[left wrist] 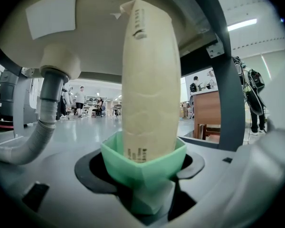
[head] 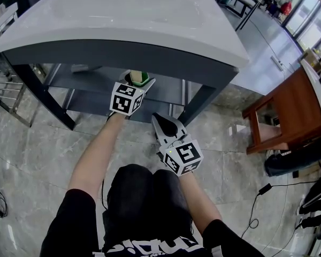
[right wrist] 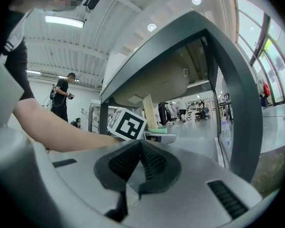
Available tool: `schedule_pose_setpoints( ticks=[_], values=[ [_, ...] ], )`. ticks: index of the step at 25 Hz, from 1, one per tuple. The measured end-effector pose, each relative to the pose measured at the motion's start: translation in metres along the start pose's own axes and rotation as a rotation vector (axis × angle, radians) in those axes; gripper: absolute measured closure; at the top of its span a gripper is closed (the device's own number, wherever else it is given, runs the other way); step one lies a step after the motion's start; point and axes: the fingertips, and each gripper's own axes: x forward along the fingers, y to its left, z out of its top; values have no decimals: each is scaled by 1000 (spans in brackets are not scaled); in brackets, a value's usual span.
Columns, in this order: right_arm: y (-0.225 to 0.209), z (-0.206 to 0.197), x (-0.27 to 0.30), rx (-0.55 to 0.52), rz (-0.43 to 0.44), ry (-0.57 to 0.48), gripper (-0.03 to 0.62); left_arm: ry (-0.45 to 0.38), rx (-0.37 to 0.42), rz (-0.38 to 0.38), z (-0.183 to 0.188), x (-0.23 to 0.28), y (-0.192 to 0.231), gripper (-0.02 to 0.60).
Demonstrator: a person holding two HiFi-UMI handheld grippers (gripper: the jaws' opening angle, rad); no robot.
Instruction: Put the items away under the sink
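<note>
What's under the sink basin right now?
The left gripper holds a cream tube upright, green cap down, over the lower shelf. A grey corrugated drain hose hangs from the basin. The sink top hides the shelf's rear in the head view.

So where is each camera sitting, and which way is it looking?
Head view: on the person's head, looking steeply down at the sink; shows left arm, right arm, legs, left gripper, right gripper.
Left gripper view: on the left gripper, looking under the sink at the tube it grips; no body shows.
Right gripper view: on the right gripper, looking level along its shut jaws; shows the left arm.
Shared: all three views show the tube.
</note>
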Motion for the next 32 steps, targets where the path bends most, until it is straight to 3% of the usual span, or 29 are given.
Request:
schedule_pose_setpoints(
  ticks=[10, 14, 17, 32],
  values=[
    [-6, -2, -2, -5, -15, 8, 579, 35, 33, 35, -5, 4, 1, 253],
    [-6, -5, -3, -11, -12, 15, 579, 14, 26, 47, -3, 5, -1, 172],
    [-7, -6, -3, -11, -10, 17, 578, 4, 22, 57, -2, 4, -1, 146],
    [-8, 0, -16, 8, -12, -15, 579, 13, -30, 78, -10, -64, -12, 146]
  ],
)
